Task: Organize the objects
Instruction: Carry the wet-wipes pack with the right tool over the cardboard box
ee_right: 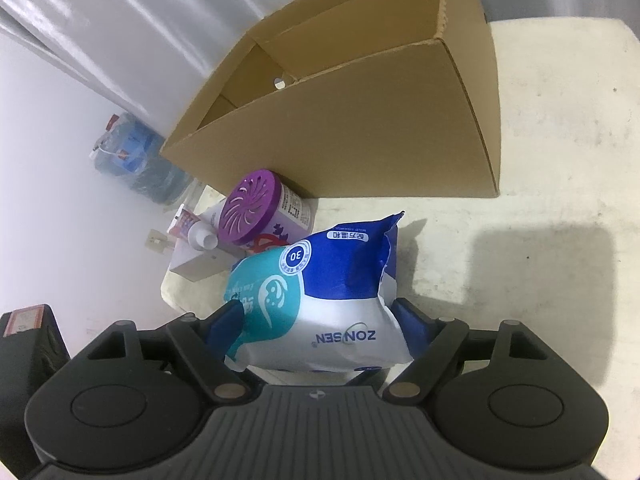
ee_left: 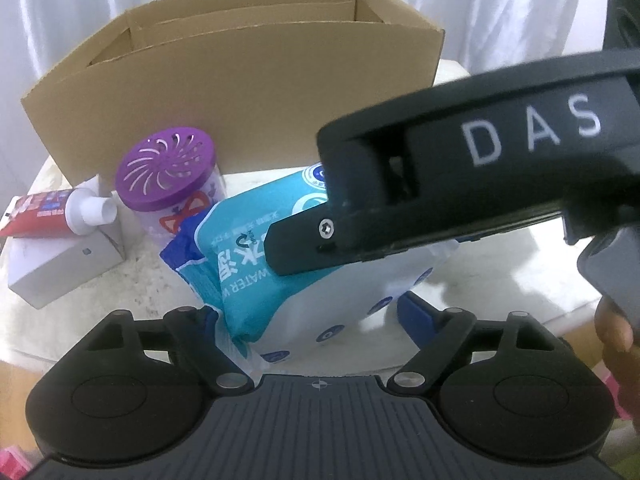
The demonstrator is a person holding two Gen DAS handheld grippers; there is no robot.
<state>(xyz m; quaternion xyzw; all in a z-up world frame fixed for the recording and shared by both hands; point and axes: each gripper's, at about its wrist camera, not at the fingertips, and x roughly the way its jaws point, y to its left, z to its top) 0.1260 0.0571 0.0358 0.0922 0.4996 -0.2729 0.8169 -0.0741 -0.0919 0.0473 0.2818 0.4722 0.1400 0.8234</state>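
A blue, teal and white wet-wipes pack (ee_left: 256, 264) lies on the pale table, in front of an open cardboard box (ee_left: 240, 112). My left gripper (ee_left: 308, 312) has its blue fingers on either side of the pack. My right gripper (ee_right: 320, 320) is shut on the same pack (ee_right: 332, 304), pressing both sides. The right gripper's black body (ee_left: 460, 184) crosses above the pack in the left wrist view. A purple-lidded air freshener jar (ee_left: 168, 172) stands left of the pack, also in the right wrist view (ee_right: 260, 212).
A red toothpaste tube (ee_left: 52, 212) rests on a small white box (ee_left: 60, 264) at the left table edge. The cardboard box (ee_right: 360, 120) stands behind the objects. Bare table (ee_right: 560, 160) lies to the right. A water jug (ee_right: 136, 160) stands on the floor.
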